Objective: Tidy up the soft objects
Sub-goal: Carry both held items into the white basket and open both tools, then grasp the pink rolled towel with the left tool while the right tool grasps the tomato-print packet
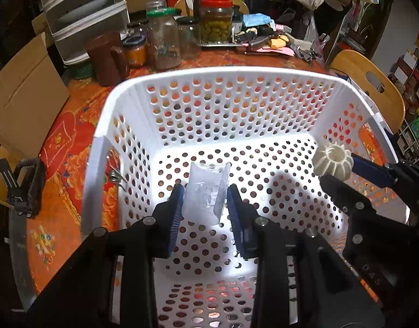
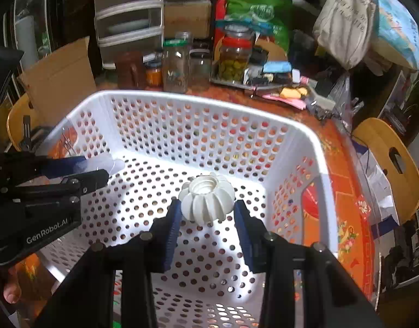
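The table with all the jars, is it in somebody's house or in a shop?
Most likely somebody's home, perhaps a dining room. The table wears a flowery orange cloth, crowded with food jars like the pickle jar, with a wooden chair beside it and a white laundry-style basket on top.

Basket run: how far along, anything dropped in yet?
Nothing done yet: the white basket holds nothing loose. In hand: left gripper grips a clear soft packet, right gripper a white ribbed ball, both over the basket floor. Left: release both.
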`<state>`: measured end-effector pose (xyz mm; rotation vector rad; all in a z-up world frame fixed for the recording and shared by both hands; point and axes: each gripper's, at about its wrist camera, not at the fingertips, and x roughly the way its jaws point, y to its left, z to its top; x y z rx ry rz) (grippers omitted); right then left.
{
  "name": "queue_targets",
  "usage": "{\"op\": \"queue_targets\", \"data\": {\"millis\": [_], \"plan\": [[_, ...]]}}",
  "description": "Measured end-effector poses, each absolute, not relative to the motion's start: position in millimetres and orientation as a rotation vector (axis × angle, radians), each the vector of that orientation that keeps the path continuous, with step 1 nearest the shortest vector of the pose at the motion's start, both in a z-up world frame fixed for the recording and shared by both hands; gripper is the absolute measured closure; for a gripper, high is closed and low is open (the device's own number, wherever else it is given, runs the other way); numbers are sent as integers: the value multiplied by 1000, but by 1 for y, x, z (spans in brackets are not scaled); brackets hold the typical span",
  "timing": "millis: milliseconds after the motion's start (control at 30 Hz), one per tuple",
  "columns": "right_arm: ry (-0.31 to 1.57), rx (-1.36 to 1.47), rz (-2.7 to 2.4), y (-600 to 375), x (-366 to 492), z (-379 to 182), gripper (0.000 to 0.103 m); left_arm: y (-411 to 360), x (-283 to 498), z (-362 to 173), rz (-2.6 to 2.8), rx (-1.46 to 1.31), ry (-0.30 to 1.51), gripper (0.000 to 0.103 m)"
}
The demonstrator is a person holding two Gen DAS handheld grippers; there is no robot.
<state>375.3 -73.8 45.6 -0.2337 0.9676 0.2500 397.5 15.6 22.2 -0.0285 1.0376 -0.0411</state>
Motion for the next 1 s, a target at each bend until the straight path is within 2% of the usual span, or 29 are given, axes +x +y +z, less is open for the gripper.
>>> {"op": "queue_targets", "data": {"millis": [200,333,400,467,600,667,767,833,1000], "plan": [[1008,-232,262,-74,379,37,65,15,398,20,-46,-24,1038,72],[994,-210,267,-76,377,41,63,18,394,25,-70,-46,1017,59],[984,-201,271,-76,376,43,54,16,392,28,-73,-38,1003,52],[966,-194,277,-77,373,47,45,13,387,33,-66,-23,979,40],[918,-186,271,-83,363,61,40,17,378,46,-67,-51,940,27],[883,-180,263,-88,357,71,30,20,372,56,-71,-61,913,17],[843,-176,267,-95,343,82,20,22,354,74,-63,-48,849,4],[821,-179,265,-98,333,88,18,22,339,83,-74,-55,812,0],[777,-192,266,-104,306,96,13,17,305,94,-95,-18,767,0]]}}
